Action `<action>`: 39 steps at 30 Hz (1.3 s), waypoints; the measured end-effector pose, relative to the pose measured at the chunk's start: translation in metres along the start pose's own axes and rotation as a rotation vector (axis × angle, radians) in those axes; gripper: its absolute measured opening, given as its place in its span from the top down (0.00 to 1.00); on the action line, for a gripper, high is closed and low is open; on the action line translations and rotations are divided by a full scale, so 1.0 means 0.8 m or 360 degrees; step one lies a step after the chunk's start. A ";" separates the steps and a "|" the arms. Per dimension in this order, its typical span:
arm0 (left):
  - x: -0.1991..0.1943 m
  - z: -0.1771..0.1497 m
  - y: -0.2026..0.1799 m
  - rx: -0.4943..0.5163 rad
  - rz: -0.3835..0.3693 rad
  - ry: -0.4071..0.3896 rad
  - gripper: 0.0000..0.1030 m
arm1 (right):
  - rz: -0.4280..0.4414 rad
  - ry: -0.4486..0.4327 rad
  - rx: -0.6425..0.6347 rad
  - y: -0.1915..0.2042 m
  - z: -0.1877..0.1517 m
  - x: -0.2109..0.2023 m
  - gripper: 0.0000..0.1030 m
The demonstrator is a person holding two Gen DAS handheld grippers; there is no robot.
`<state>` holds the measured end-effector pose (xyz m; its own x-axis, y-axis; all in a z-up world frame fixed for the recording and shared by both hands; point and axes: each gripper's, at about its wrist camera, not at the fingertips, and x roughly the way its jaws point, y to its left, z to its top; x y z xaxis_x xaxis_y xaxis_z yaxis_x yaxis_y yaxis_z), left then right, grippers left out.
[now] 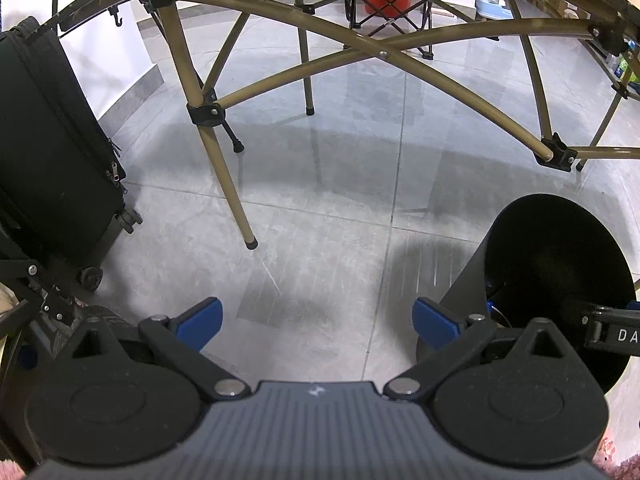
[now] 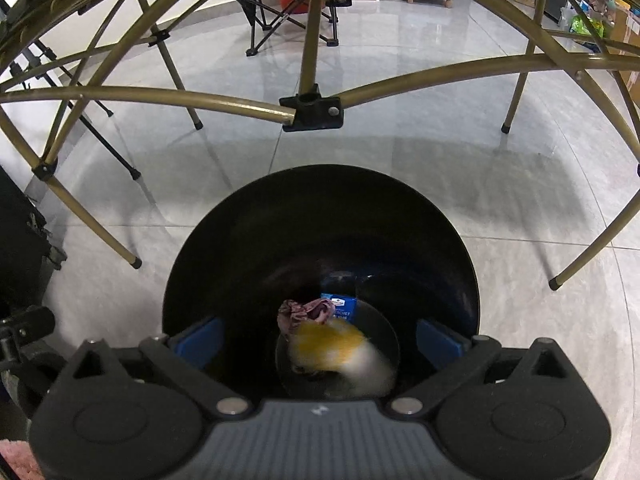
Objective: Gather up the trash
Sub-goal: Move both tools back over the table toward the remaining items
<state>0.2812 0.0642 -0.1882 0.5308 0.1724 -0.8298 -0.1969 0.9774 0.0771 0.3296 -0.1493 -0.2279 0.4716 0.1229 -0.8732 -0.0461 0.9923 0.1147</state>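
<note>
Right gripper (image 2: 318, 340) nearest the lens, jaws spread wide over the mouth of the black bin (image 2: 448, 248), nothing pressed between the blue pads. Directly below and ahead of it, inside the bin: a blurred yellow-and-white piece of trash (image 2: 336, 350), apparently mid-fall, clear of both pads. Deeper down, a crumpled pinkish wrapper (image 2: 306, 310) and a blue packet (image 2: 342, 306) against the bottom; no saying whether these touch. No clear long axis to the falling piece under the blur.

Left gripper (image 1: 318, 322) also wide open and empty, aimed at bare grey floor tiles (image 1: 320, 208), with the same bin (image 1: 560, 240) off to its right side and the right gripper's body reaching over the rim. Black suitcase (image 1: 48, 152) to the left, gold folding-frame legs (image 1: 224, 176) ahead.

Judged from this: drop done or nearly so; right hand nearer the bin; no loose trash visible on the floor in either view.
</note>
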 end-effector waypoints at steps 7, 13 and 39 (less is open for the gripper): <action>-0.001 0.000 0.000 0.0000 -0.0002 -0.0002 0.00 | -0.0004 -0.0017 -0.0021 0.000 0.000 -0.005 0.00; -0.005 0.001 -0.003 -0.0008 -0.0023 -0.0009 0.00 | -0.0006 -0.0034 -0.0020 0.000 0.000 -0.010 0.00; -0.146 0.062 -0.036 -0.0068 -0.0236 -0.0477 0.00 | 0.0062 -0.0851 -0.0111 -0.036 0.039 -0.211 0.00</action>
<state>0.2655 0.0220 -0.0663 0.7739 0.0632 -0.6302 -0.1302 0.9896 -0.0606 0.2789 -0.1994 -0.0689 0.8499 0.1536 -0.5040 -0.1226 0.9880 0.0944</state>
